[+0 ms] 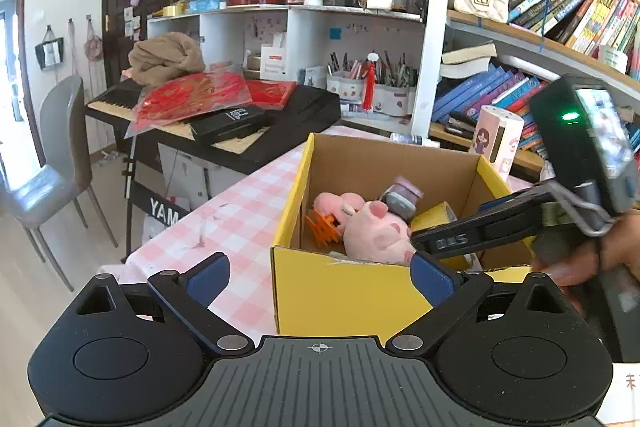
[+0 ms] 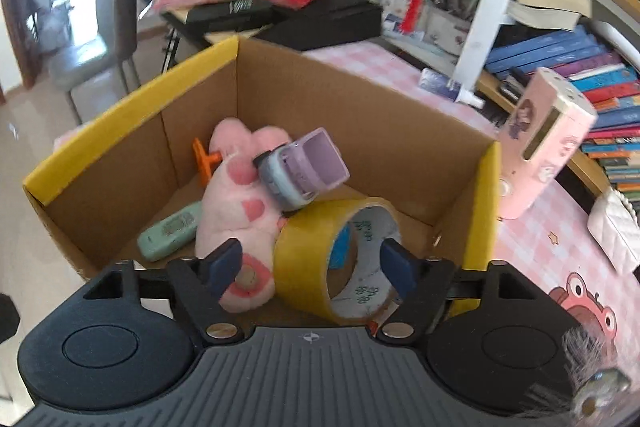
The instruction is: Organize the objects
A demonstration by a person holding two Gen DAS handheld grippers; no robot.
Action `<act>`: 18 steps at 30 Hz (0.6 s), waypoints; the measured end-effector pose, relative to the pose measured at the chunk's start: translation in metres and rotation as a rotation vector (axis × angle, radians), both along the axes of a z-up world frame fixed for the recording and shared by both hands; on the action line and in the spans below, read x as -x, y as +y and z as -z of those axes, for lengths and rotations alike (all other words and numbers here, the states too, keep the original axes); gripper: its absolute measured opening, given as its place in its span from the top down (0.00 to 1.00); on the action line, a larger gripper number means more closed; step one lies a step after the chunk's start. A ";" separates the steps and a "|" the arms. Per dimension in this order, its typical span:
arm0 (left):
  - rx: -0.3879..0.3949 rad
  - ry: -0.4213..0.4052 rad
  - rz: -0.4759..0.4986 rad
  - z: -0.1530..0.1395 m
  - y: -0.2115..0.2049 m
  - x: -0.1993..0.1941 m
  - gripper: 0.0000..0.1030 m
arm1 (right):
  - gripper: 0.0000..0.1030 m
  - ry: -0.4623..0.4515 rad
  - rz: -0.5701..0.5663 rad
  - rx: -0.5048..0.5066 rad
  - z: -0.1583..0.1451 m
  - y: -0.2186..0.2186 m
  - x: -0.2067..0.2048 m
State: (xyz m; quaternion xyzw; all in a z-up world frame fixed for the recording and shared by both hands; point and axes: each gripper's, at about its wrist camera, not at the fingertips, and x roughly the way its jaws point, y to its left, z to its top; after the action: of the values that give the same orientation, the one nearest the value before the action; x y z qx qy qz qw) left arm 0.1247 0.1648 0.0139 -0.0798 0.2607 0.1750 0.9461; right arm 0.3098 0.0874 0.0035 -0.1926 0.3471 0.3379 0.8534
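Your left gripper [image 1: 320, 277] sits low at the near wall of the yellow cardboard box [image 1: 340, 299], jaws spread wide, nothing between them; the near wall fills the gap and the right blue pad [image 1: 430, 277] overlaps the box's near rim. Your right gripper [image 2: 310, 267] is over the box's near edge, tilted down into it, jaws also wide and empty. From the left wrist view its black finger [image 1: 460, 237] reaches in over the box's right side, with your hand [image 1: 588, 259] behind it.

Inside the box, nearest the right gripper: a roll of yellow tape [image 2: 340, 259] standing on edge, lying in the gap between the pads, closer to the right one; contact can't be told. Just left of it, a pink plush toy [image 2: 240, 211], its foot right behind the left pad. A purple-grey toy car [image 2: 300, 171] lies tilted on top of plush and tape. A mint-green remote [image 2: 170, 231] lies on the floor at the left; an orange plastic piece [image 2: 204, 157] is behind the plush.

Beyond the box, on the pink checked tablecloth [image 2: 540, 239]: a pink cartoon-printed box [image 2: 544, 143], upright, beside the right wall.
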 end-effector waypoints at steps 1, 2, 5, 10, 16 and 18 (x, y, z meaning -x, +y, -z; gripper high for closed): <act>0.003 -0.005 0.001 -0.001 0.001 0.001 0.04 | 0.18 -0.008 0.007 -0.015 -0.004 -0.004 0.003; 0.005 -0.009 0.005 -0.002 0.001 0.003 0.04 | 0.18 -0.021 0.015 -0.031 -0.009 -0.009 0.008; 0.004 -0.022 0.022 -0.005 0.000 0.008 0.04 | 0.18 -0.062 0.053 -0.080 -0.023 -0.026 0.025; -0.010 -0.044 0.041 -0.011 -0.006 0.022 0.02 | 0.14 -0.119 0.166 -0.166 -0.044 -0.059 0.061; -0.021 -0.050 0.082 -0.017 -0.018 0.041 0.00 | 0.07 -0.182 0.355 -0.198 -0.056 -0.095 0.111; -0.020 -0.046 0.104 -0.016 -0.023 0.048 0.00 | 0.04 -0.189 0.414 -0.203 -0.056 -0.107 0.128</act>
State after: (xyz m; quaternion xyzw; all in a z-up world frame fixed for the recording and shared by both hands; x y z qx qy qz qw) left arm 0.0764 0.1414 0.0295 -0.0608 0.2411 0.1265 0.9603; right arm 0.1817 -0.0197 0.0596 -0.0615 0.2622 0.1693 0.9480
